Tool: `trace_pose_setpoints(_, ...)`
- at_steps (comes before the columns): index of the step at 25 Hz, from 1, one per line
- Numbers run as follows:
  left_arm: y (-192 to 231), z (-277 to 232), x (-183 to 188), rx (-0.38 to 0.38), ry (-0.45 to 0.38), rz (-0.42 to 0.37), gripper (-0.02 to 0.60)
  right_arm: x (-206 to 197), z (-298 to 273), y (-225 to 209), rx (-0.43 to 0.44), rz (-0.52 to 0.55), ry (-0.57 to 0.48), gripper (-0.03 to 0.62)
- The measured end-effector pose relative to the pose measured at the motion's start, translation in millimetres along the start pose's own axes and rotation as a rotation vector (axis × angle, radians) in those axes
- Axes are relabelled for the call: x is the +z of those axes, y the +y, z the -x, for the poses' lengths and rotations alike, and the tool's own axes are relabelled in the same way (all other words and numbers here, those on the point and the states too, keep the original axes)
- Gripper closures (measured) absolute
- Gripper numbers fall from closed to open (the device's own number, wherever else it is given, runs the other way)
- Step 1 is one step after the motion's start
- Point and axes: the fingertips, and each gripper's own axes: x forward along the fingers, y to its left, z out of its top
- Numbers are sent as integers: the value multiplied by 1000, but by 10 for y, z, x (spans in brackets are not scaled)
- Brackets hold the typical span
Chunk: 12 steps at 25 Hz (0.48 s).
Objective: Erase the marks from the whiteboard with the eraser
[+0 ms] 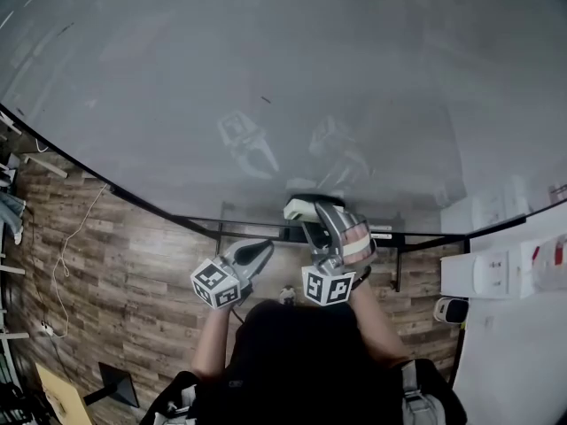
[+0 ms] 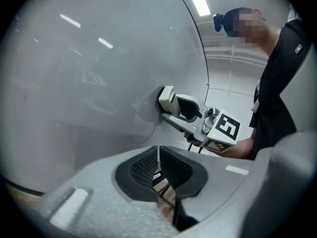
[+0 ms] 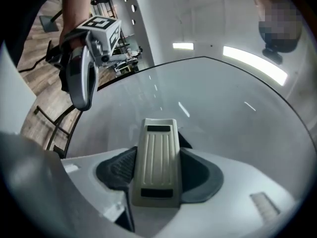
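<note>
Eraser (image 3: 156,148) clamped in right gripper (image 1: 321,225), apparently touching whiteboard (image 3: 223,123); left gripper (image 2: 158,165) closed.

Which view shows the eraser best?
Right gripper view: the eraser shows its whole ribbed back, clamped in the right gripper. Head view shows only its end against the whiteboard; left gripper view shows it small, side-on.

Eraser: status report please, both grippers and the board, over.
Right gripper shut on beige ribbed plastic eraser, against glossy white whiteboard near bottom edge. Left gripper shut, empty, off board. Nothing in the way.
</note>
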Motion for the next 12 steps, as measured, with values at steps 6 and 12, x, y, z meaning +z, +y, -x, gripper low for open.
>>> trace_pose_setpoints(6, 93, 274, -40, 41, 9, -3, 557, 238, -141, 194, 18, 80, -18, 341)
trace_pose_setpoints(12, -8, 139, -88, 24, 21, -7, 557, -30, 8, 58, 14, 110, -4, 339)
